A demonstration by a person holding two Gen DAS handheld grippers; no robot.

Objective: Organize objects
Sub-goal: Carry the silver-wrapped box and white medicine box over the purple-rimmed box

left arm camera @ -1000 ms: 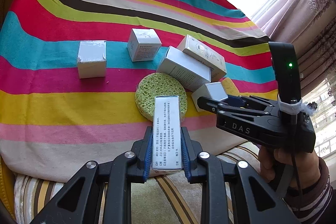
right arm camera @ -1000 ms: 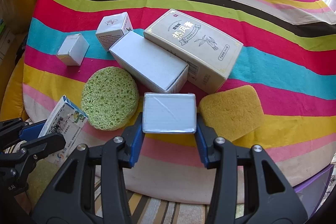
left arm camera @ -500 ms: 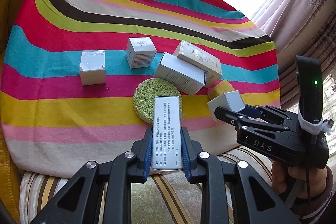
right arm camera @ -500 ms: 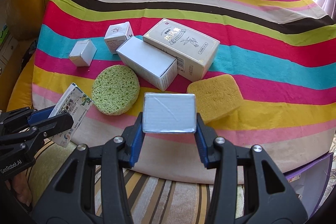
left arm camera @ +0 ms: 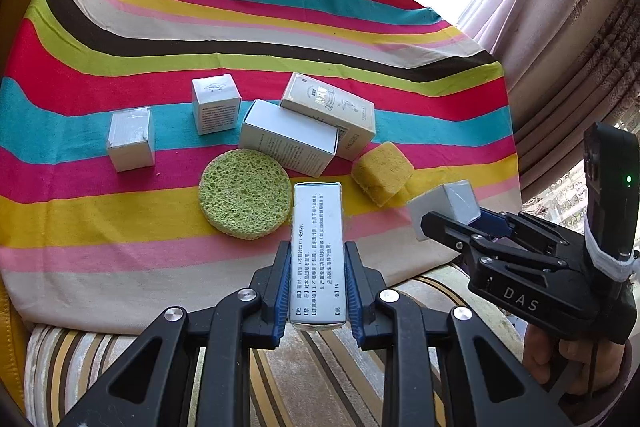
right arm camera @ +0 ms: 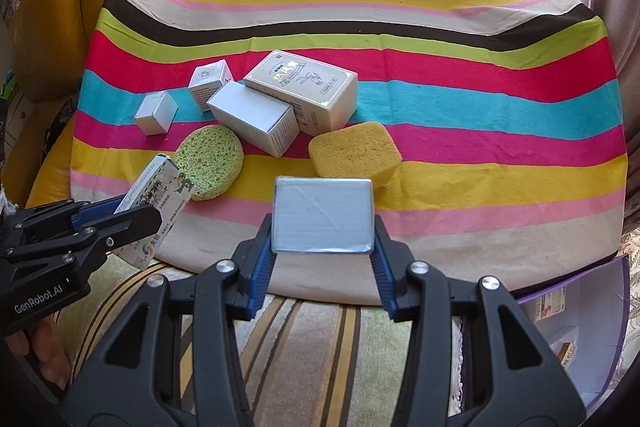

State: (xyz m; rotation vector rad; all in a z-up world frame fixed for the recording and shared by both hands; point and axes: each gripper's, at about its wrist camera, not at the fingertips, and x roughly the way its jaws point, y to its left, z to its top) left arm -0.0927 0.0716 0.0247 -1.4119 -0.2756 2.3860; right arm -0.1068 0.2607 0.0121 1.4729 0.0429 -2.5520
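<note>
My left gripper is shut on a long white medicine box with printed text; the gripper also shows in the right wrist view, holding the box. My right gripper is shut on a small silver-white box; in the left wrist view the gripper holds this box. Both are held above the near edge of the striped cloth. On the cloth lie a green round sponge, a yellow sponge, a beige box, a white long box and two small white boxes.
A striped cushion lies under both grippers. A purple-edged container with small packets stands at the lower right in the right wrist view. A yellow armchair stands at the left, curtains at the right.
Both grippers have pulled back from the cloth toward me, each keeping its box. The objects on the cloth look smaller and have not moved.
</note>
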